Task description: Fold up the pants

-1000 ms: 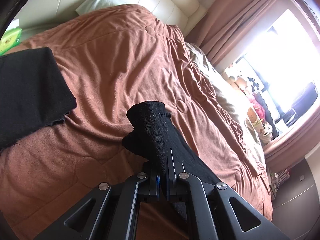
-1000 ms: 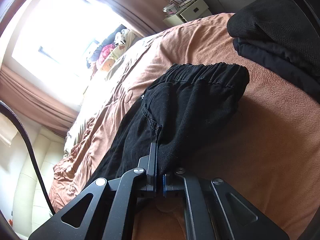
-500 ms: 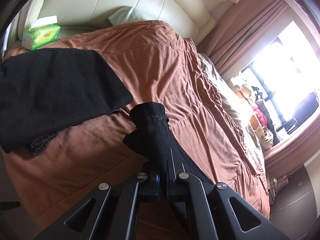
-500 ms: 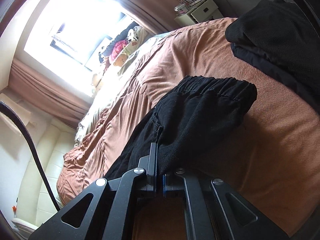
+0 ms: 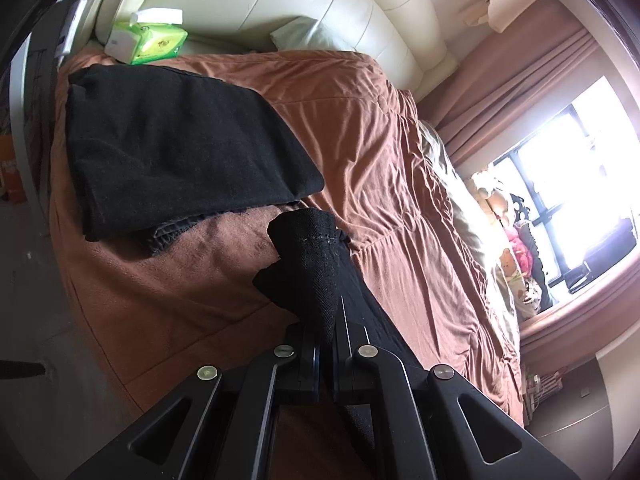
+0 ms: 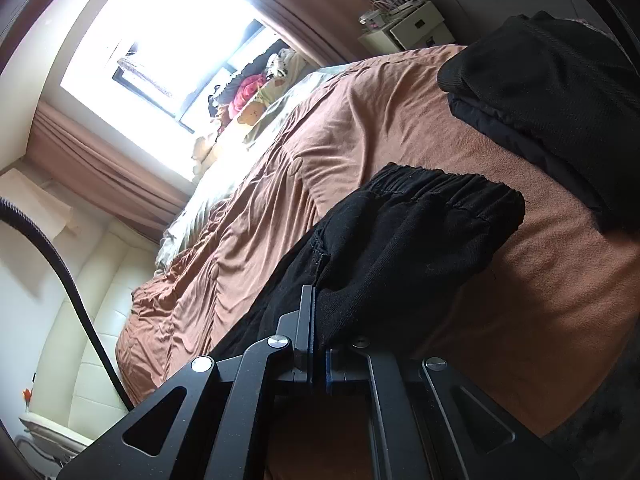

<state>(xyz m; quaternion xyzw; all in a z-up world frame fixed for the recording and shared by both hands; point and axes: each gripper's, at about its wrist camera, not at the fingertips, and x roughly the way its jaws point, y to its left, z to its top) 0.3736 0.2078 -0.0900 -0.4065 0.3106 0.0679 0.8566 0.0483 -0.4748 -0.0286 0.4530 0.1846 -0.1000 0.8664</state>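
Black pants are held up over a bed with a brown blanket. My left gripper is shut on the hem end of a leg, which sticks up past the fingers. My right gripper is shut on the waist end of the pants; the elastic waistband drapes to the right above the blanket. The rest of the pants hangs down under both grippers, hidden.
A folded black garment lies on the bed's left, with a green tissue pack behind it. In the right wrist view a pile of dark clothes lies at the right. A cream headboard, curtains, a window and a bedside cabinet surround the bed.
Both grippers have lifted and pulled back with the pants still held. More of the folded black garment, the bed edge and the headboard has come into the left view.
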